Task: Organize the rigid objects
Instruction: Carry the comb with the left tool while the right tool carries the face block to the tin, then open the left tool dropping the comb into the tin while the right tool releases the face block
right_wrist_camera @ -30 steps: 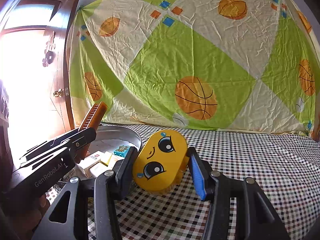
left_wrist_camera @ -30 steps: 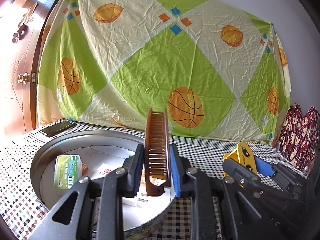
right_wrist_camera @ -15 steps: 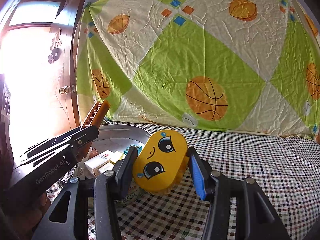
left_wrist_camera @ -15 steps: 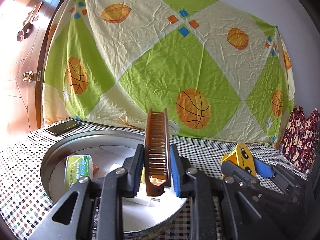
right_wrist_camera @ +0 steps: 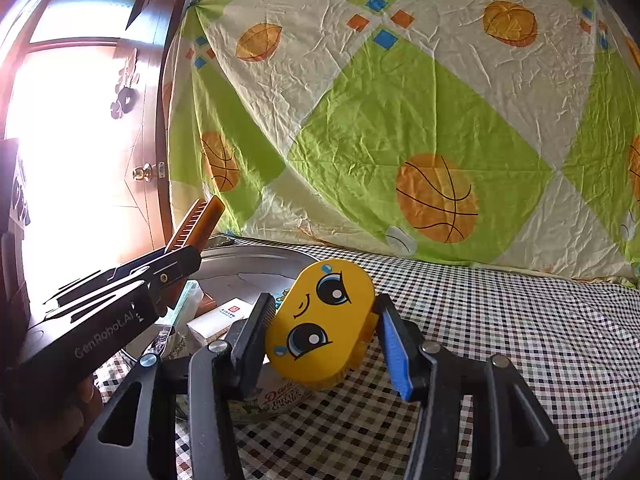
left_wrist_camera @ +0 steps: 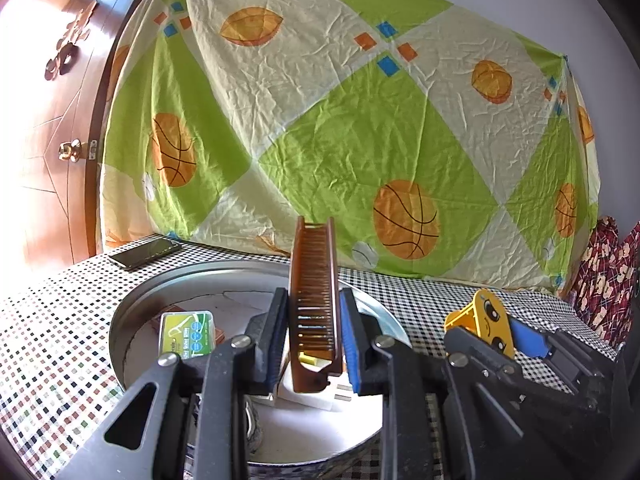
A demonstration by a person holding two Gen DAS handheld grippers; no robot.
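Note:
My left gripper is shut on a brown comb and holds it upright over the round metal tin. The comb also shows in the right wrist view. My right gripper is shut on a yellow brush with a cartoon face, held at the tin's right edge. In the left wrist view the yellow brush is right of the tin. Inside the tin lie a green floss box and white boxes.
A dark phone lies on the checked tablecloth behind the tin. A green and cream basketball sheet hangs at the back. A wooden door stands at the left. Red patterned fabric is at the far right.
Both grippers have risen and moved a little to the left, so the tin sits lower and further right in both views. Each still holds its object.

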